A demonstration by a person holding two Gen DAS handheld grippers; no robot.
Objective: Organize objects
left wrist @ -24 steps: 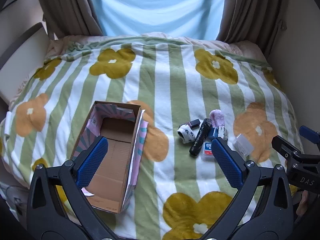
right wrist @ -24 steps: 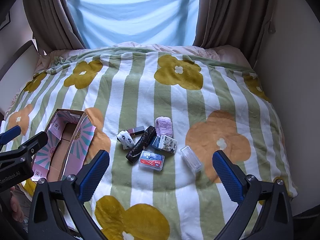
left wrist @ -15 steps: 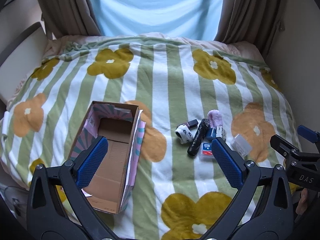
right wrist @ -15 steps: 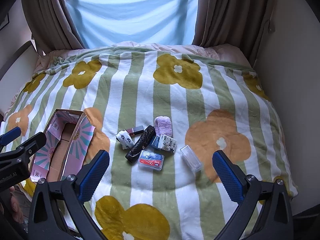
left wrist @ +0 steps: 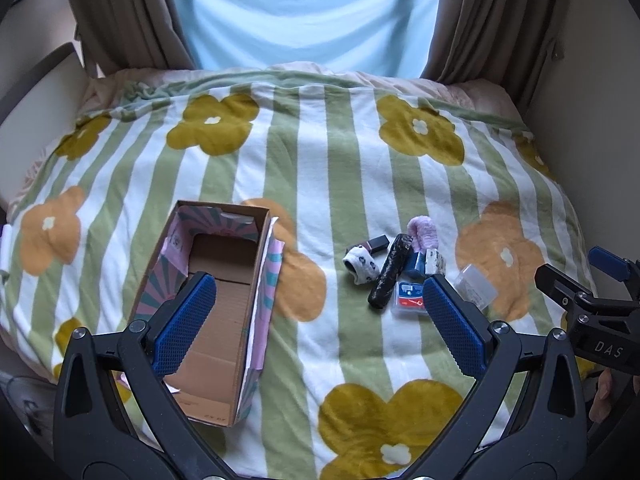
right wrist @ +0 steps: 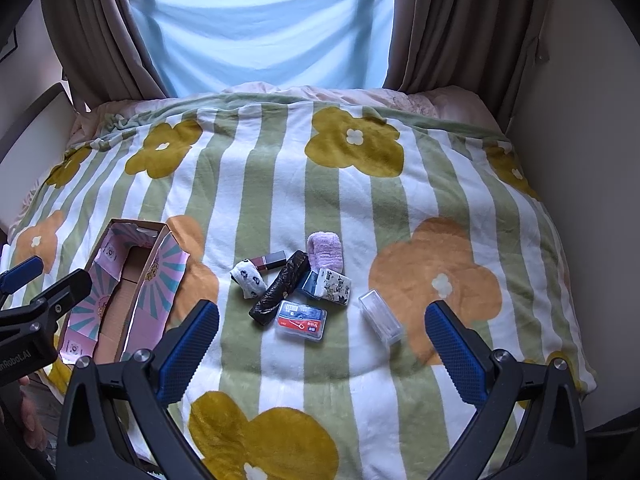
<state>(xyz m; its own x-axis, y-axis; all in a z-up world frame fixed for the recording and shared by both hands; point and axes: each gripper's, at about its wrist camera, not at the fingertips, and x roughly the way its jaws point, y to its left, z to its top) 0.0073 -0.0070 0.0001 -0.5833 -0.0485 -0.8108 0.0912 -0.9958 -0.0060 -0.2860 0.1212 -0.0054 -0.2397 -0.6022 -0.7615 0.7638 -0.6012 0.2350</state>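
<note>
Left gripper (left wrist: 318,318): jaws spread wide, empty, held above the blanket (left wrist: 312,184)
Right gripper (right wrist: 320,344): likewise released, holding nothing
Box (left wrist: 216,300): open, on the blanket's left, seemingly empty
Items: sock (right wrist: 249,279), black roll (right wrist: 280,288), floss case (right wrist: 302,320), clear case (right wrist: 380,317), clustered right of the box, untouched
Advice: take the clear case first, it lay apart; grip across its narrow sides

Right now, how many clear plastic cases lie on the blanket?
2. A clear empty case lies apart, at the right of the pile. A clear case with a red and blue card lies at the pile's near edge, beside the black roll. None seems hidden.
</note>
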